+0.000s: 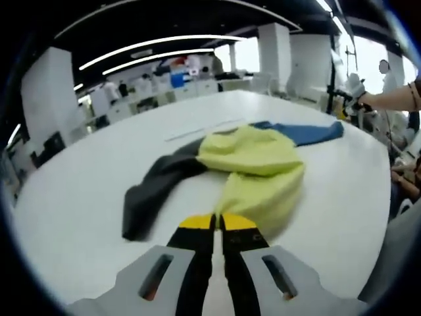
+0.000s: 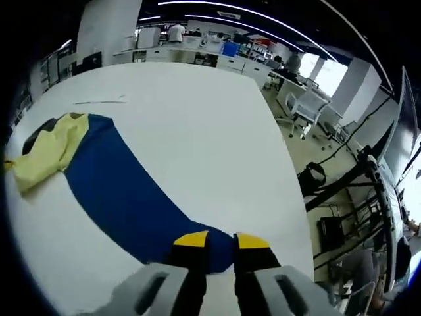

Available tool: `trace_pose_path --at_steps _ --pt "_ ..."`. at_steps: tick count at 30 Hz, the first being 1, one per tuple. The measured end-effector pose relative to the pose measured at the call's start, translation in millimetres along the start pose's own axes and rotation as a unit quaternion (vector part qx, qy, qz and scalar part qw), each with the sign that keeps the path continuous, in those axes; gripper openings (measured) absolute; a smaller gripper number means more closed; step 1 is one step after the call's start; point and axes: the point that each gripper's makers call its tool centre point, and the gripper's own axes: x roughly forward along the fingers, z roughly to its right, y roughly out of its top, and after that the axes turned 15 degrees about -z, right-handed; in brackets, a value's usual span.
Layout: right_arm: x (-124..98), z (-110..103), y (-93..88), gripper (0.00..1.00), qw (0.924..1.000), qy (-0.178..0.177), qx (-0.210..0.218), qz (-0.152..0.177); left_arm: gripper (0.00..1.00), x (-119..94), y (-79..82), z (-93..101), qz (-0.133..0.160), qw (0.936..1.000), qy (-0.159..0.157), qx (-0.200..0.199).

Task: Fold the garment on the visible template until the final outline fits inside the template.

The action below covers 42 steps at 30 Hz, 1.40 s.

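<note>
The garment lies spread on the white table (image 1: pixel 79 197): a yellow body (image 1: pixel 260 171), a dark grey sleeve (image 1: pixel 154 187) to the left and a blue sleeve (image 1: pixel 302 131) running to the far right. My left gripper (image 1: pixel 217 222) is shut just short of the yellow hem, with only table showing in its narrow gap. In the right gripper view the blue sleeve (image 2: pixel 125 191) curves from the yellow body (image 2: pixel 46 155) to my right gripper (image 2: pixel 221 241), whose jaws stand close together with the sleeve's end between them. A thin pale line (image 1: pixel 204 128) marks the table beyond the garment.
A person's arm (image 1: pixel 395 97) reaches in at the table's far right edge. Beyond the right edge stand office chairs (image 2: pixel 306 108), cables and dark stands (image 2: pixel 342 191). Desks and white pillars (image 1: pixel 46 99) line the back of the room.
</note>
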Motion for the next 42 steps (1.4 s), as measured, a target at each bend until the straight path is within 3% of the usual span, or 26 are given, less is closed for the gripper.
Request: trace_pose_path --at_steps 10,17,29,36,42 --pt "-16.6 -41.2 19.4 0.37 0.9972 0.054 0.009 0.051 0.02 8.1 -3.6 4.3 -0.009 0.9999 0.003 0.012" --pt "-30.4 -70.7 25.7 0.54 0.9925 0.099 0.011 0.072 0.15 11.0 -1.1 11.9 -0.008 0.9998 0.000 0.018" --pt "-56.8 -123.3 30.6 0.77 0.9801 0.167 -0.028 0.104 0.23 13.7 29.7 61.6 0.025 0.9946 -0.063 0.078" --pt "-70.6 -153.7 30.3 0.93 0.9709 0.204 -0.053 0.114 0.27 18.6 36.8 84.9 0.025 0.9903 -0.101 0.092" --pt "-80.2 -181.2 27.0 0.99 0.9608 0.241 -0.075 0.115 0.28 26.8 44.4 109.2 0.024 0.9864 -0.132 0.095"
